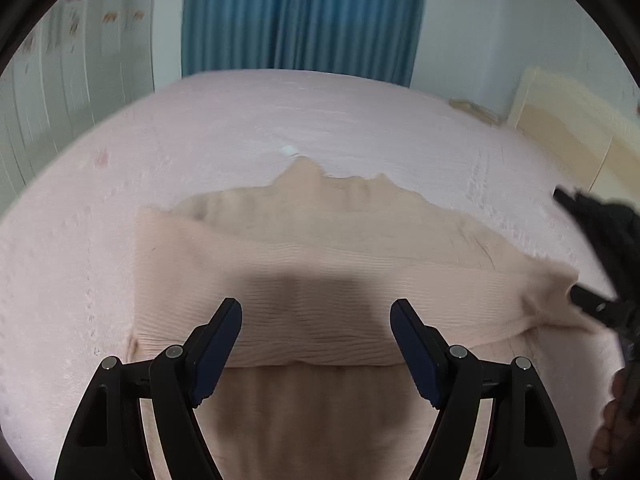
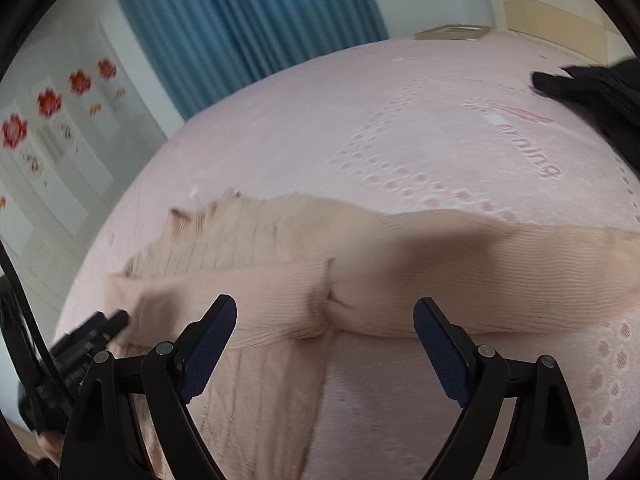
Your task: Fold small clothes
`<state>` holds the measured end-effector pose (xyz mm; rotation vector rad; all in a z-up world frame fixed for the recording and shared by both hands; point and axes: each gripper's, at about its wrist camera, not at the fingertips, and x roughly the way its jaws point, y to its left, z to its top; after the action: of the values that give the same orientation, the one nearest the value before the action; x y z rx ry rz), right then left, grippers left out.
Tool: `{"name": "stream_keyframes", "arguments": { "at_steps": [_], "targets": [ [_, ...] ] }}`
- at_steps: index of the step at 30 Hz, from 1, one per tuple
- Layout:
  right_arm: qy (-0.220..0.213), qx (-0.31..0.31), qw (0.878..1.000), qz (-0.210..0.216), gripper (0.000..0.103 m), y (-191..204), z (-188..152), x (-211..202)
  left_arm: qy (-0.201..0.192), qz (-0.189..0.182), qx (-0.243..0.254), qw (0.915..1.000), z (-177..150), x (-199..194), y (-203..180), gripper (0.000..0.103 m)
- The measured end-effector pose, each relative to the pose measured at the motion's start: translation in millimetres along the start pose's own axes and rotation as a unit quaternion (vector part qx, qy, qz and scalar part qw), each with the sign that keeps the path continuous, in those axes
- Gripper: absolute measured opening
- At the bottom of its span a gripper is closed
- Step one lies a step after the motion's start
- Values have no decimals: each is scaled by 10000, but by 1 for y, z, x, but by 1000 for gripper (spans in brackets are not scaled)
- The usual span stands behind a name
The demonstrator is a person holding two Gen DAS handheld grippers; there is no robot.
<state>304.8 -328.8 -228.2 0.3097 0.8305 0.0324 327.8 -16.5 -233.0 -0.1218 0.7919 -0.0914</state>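
Observation:
A beige ribbed knit garment lies on the pink bed cover, with one layer folded over the part nearest me. My left gripper is open just above the folded edge, holding nothing. In the right wrist view the same garment stretches across the bed, a sleeve running off to the right. My right gripper is open above the seam where sleeve meets body, empty. The right gripper's tip shows at the garment's right end, and the left gripper at its left end.
A black garment lies at the far right of the bed. A blue curtain hangs behind the bed, a cream headboard stands at the right, and a wardrobe with red flower stickers stands at the left.

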Motion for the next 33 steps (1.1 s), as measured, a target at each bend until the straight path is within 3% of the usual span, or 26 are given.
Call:
{"name": "stream_keyframes", "arguments": {
  "at_steps": [5, 7, 9, 11, 14, 18, 22, 33],
  "targets": [
    [0, -440, 9986, -280, 63, 32, -7, 16, -48, 399, -807, 9959, 10, 11, 56, 75],
    [-100, -622, 9968, -499, 59, 39, -9, 20, -179, 588, -931, 9938, 10, 11, 75, 75],
    [-175, -651, 9951, -730, 59, 42, -11, 23, -230, 790, -1078, 9908, 7, 14, 87, 75],
    [-121, -574, 9952, -789, 59, 39, -12, 28, -74, 743, -1190, 9901, 5, 21, 98, 75],
    [65, -478, 9952, -848, 59, 33, -13, 39, 210, 825, -1665, 9824, 2, 33, 116, 74],
    [293, -275, 9958, -817, 59, 26, -15, 52, 275, 681, -1989, 9773, -1, 39, 126, 74],
    [289, -373, 9946, -927, 59, 31, -18, 55, 267, 671, -2078, 9755, -3, 43, 127, 72],
    [284, -486, 9922, -1114, 59, 36, -21, 60, 321, 1087, -1442, 9830, 1, 53, 105, 73]
  ]
}}
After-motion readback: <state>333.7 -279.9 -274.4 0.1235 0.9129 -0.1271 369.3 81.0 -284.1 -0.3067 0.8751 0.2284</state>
